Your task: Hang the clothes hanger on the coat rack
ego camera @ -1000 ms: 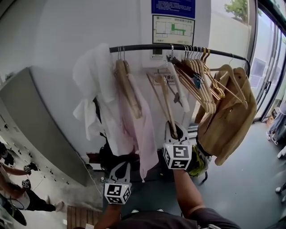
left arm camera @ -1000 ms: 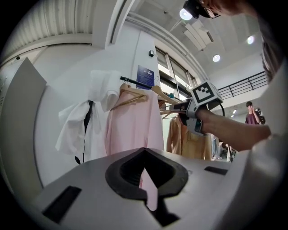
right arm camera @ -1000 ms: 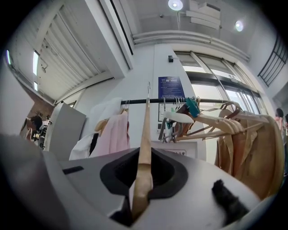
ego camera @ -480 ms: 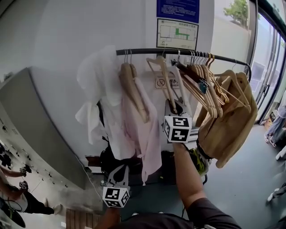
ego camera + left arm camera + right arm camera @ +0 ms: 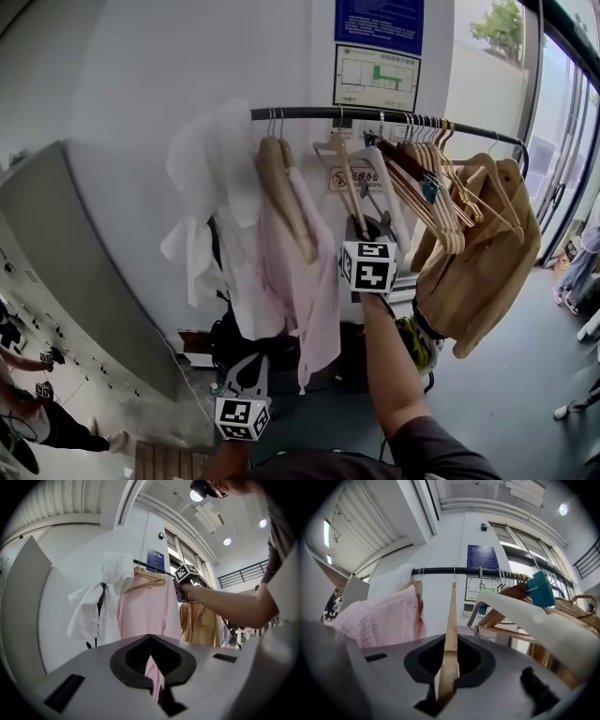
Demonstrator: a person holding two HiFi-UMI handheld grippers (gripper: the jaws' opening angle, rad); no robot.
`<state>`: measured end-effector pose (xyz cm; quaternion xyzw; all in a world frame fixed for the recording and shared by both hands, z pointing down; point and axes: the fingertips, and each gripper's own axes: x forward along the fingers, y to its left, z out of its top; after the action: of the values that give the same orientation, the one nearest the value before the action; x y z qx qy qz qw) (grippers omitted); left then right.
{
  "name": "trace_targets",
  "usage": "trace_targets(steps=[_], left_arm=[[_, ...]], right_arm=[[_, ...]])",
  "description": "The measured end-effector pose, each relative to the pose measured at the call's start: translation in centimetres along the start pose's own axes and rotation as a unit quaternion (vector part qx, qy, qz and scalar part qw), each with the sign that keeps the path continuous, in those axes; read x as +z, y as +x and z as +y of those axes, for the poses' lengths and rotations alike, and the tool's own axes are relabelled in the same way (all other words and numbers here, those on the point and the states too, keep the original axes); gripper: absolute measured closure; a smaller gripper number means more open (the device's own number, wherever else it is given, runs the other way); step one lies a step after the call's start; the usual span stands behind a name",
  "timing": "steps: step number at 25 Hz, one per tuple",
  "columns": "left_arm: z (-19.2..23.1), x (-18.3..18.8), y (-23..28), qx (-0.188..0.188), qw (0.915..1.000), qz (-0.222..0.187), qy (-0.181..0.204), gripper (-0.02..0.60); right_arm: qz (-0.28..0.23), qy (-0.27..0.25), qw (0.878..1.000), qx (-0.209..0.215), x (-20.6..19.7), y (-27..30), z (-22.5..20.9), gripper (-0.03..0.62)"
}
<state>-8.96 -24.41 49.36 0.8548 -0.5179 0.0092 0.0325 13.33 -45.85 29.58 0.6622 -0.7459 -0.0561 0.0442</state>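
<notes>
A black rack bar (image 5: pixel 309 113) runs across the wall. My right gripper (image 5: pixel 367 232) is shut on the lower end of a bare wooden hanger (image 5: pixel 345 178), which stands up from the jaws with its wire hook at the bar. In the right gripper view the hanger (image 5: pixel 451 634) rises straight out of the closed jaws to the bar (image 5: pixel 436 571). My left gripper (image 5: pixel 247 367) hangs low, beside the hem of a pink shirt (image 5: pixel 302 272). Its jaws stand together with only a thin slit and grip nothing I can see.
A white garment (image 5: pixel 211 178) and a hanger with the pink shirt hang left of the held hanger. Several wooden hangers (image 5: pixel 433 183) and a tan coat (image 5: pixel 478 267) crowd the bar's right end. A grey cabinet (image 5: pixel 75 262) stands left, a glass door (image 5: pixel 562 141) right.
My right gripper has risen toward the bar with the hanger in it. The left gripper has stayed low and drifted only slightly.
</notes>
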Motion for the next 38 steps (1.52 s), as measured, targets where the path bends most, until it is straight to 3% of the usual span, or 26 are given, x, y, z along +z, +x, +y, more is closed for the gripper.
trace_targets(steps=[8,13,17,21,26,32,38], left_arm=[[-0.4,0.2,0.6,-0.012,0.9999,-0.001,0.001,0.580],[-0.7,0.2,1.6,-0.020,0.9998,-0.001,-0.001,0.580],[-1.2,-0.4,2.1,-0.027,0.9996,0.002,-0.002,0.580],[-2.1,-0.5,3.0,-0.037,0.9993,0.007,-0.006,0.580],[-3.0,-0.6,4.0,-0.049,0.9987,0.008,-0.007,0.580],[-3.7,-0.5,5.1,-0.059,0.9982,0.007,-0.006,0.580],[-4.2,-0.2,6.1,-0.061,0.9981,0.003,-0.001,0.580]], right_arm=[[-0.001,-0.006,1.000,0.001,-0.6,-0.1,0.3,0.548],[-0.050,-0.019,0.999,0.006,0.7,-1.2,0.5,0.539],[-0.066,-0.021,0.997,0.018,0.4,-3.2,0.3,0.442],[-0.083,-0.018,0.996,0.028,-0.4,-6.3,0.2,0.418],[-0.069,-0.009,0.997,0.036,-3.8,-10.8,0.8,0.418],[0.002,0.002,0.999,0.035,-12.7,-15.3,1.7,0.425],[0.015,0.003,1.000,0.025,-17.1,-18.6,2.8,0.556]])
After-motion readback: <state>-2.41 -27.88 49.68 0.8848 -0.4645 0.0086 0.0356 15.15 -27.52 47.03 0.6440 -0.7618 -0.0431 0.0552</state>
